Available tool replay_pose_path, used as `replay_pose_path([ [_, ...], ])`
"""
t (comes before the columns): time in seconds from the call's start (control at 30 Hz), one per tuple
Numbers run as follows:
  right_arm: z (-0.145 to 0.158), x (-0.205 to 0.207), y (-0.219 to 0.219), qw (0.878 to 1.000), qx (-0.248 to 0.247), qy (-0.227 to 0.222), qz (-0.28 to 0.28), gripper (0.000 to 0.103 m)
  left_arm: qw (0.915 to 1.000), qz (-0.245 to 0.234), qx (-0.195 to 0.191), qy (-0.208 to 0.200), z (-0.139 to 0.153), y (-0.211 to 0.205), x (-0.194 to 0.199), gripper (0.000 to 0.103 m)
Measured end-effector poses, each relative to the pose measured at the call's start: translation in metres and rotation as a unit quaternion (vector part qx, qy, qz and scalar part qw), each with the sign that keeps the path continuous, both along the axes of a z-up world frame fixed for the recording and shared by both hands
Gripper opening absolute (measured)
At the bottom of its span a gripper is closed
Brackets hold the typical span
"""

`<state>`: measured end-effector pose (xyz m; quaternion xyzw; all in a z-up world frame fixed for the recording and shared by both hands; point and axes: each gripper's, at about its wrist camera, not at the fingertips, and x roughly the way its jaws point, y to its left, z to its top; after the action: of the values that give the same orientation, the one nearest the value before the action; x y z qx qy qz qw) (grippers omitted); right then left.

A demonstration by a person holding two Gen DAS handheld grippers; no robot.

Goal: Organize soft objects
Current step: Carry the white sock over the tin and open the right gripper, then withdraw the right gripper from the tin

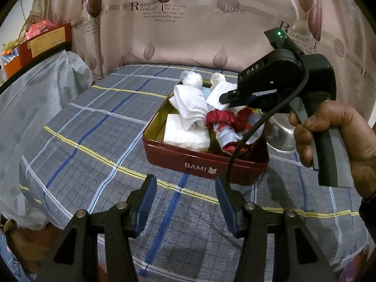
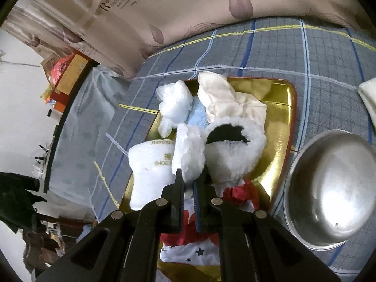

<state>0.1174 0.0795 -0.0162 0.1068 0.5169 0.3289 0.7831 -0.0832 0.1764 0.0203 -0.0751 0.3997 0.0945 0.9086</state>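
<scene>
A red tin box [image 1: 204,163] marked BAMI with a gold inside [image 2: 279,127] sits on the plaid bed. It holds white cloths [image 1: 188,101], a folded white tissue [image 1: 185,134], a red scrunchie [image 1: 223,117], a cream cloth [image 2: 225,96] and a star-print cloth [image 2: 192,251]. My right gripper [image 2: 189,183] is over the box, shut on a fluffy white fabric piece [image 2: 190,155] with a black opening beside it. It shows from the side in the left wrist view [image 1: 225,97]. My left gripper [image 1: 185,188] is open and empty, above the bed in front of the box.
A steel bowl [image 2: 329,188] stands right of the box, also seen in the left wrist view [image 1: 279,136]. A folded cream cloth [image 2: 369,96] lies at the far right. A leaf-print curtain [image 1: 199,23] hangs behind the bed. A plastic-wrapped bundle [image 1: 35,108] and boxes [image 1: 44,40] are at left.
</scene>
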Motion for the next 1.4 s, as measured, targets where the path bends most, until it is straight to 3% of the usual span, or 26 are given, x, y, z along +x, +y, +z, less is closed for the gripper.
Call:
replay_pose_path([
  [0.17, 0.004, -0.002, 0.007, 1.0, -0.025, -0.018, 0.004, 0.013, 0.9999, 0.0, 0.001, 0.011, -0.004, 0.001, 0.003, 0.053],
  [0.3, 0.007, -0.006, -0.001, 0.999, -0.035, -0.023, -0.014, 0.04, 0.9997, -0.001, 0.006, 0.022, -0.007, 0.001, 0.004, 0.053],
  [0.57, 0.025, -0.033, -0.043, 0.997, -0.003, -0.057, -0.049, 0.041, 0.999, 0.003, 0.007, 0.044, -0.015, 0.002, 0.007, 0.053],
  [0.7, 0.033, -0.062, -0.08, 0.991, -0.01, -0.108, -0.076, 0.045, 0.9986, 0.001, 0.018, 0.049, -0.016, -0.001, 0.008, 0.053],
  [0.77, 0.032, -0.078, -0.102, 0.983, -0.049, -0.147, -0.102, 0.048, 0.9983, -0.001, 0.022, 0.055, -0.018, -0.003, 0.008, 0.053],
  [0.83, 0.027, -0.095, -0.134, 0.967, -0.101, -0.187, -0.139, 0.057, 0.998, -0.005, 0.025, 0.058, -0.02, -0.006, 0.008, 0.053],
  [0.9, 0.02, -0.105, -0.164, 0.949, -0.152, -0.21, -0.18, 0.058, 0.9976, -0.008, 0.03, 0.061, -0.02, -0.009, 0.008, 0.053],
  [1.1, -0.011, -0.117, -0.257, 0.903, -0.25, -0.214, -0.277, 0.063, 0.9962, -0.021, 0.052, 0.066, -0.024, -0.02, 0.007, 0.053],
  [1.23, -0.028, -0.118, -0.303, 0.885, -0.264, -0.189, -0.334, 0.068, 0.9943, -0.03, 0.068, 0.076, -0.03, -0.029, 0.008, 0.053],
  [1.3, -0.035, -0.117, -0.314, 0.883, -0.259, -0.172, -0.35, 0.068, 0.9933, -0.035, 0.075, 0.081, -0.032, -0.033, 0.008, 0.053],
  [1.37, -0.039, -0.112, -0.321, 0.884, -0.251, -0.155, -0.363, 0.075, 0.9925, -0.041, 0.083, 0.081, -0.032, -0.039, 0.008, 0.053],
  [1.4, -0.039, -0.109, -0.32, 0.883, -0.25, -0.154, -0.366, 0.084, 0.992, -0.042, 0.086, 0.082, -0.032, -0.041, 0.008, 0.053],
])
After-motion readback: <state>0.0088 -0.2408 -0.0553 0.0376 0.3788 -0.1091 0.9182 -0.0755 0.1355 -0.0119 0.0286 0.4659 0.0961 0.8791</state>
